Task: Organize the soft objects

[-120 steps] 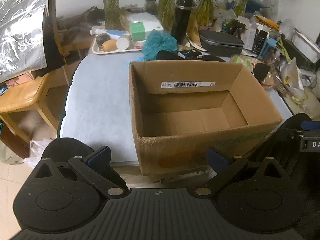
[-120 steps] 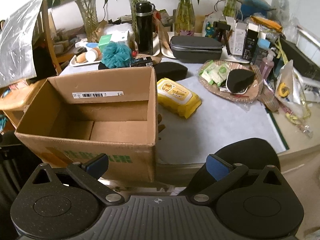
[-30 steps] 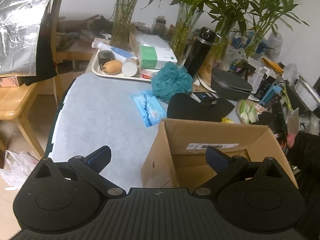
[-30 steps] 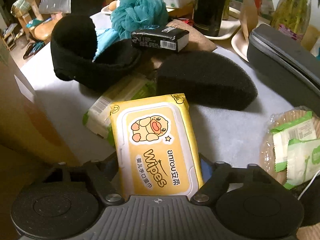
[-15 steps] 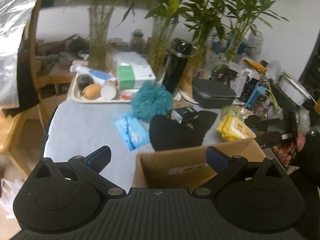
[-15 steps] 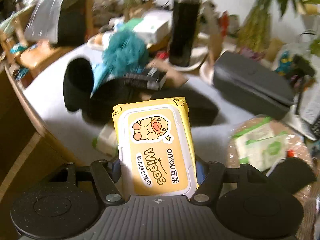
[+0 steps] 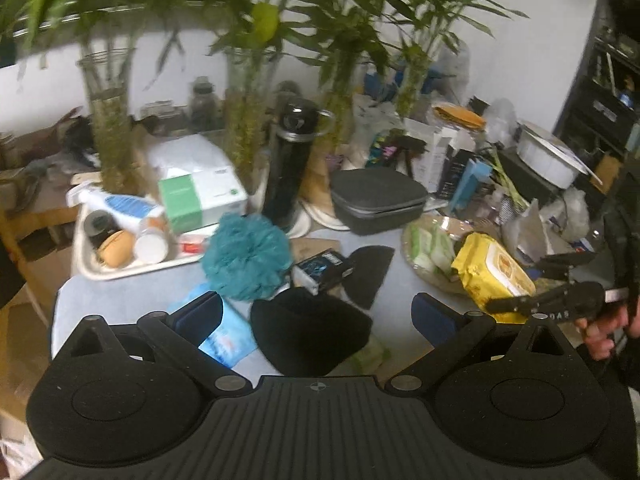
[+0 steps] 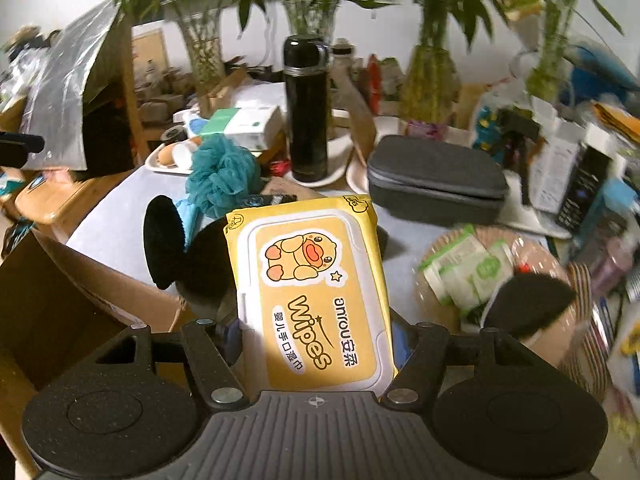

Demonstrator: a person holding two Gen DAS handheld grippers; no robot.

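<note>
In the right wrist view the pack of wipes (image 8: 316,300) stands at the centre above the counter (image 8: 120,216). The box (image 8: 60,300) lies at 8 o'clock, the flask (image 8: 306,112) at 12, the zipped case (image 8: 432,176) at 1 and the basket of packets (image 8: 472,272) at 3. The bath puff (image 8: 220,176) sits at 11 o'clock, before the tray (image 8: 160,164).

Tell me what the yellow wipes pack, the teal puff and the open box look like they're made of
Yellow wipes pack: looks like glossy plastic film with a stiffer white flip lid; it catches light and creases at the edges.
Teal puff: seems to be gathered nylon mesh, matte and ruffled.
Open box: plain brown corrugated cardboard, dull, with a rough edge along its rim.
</note>
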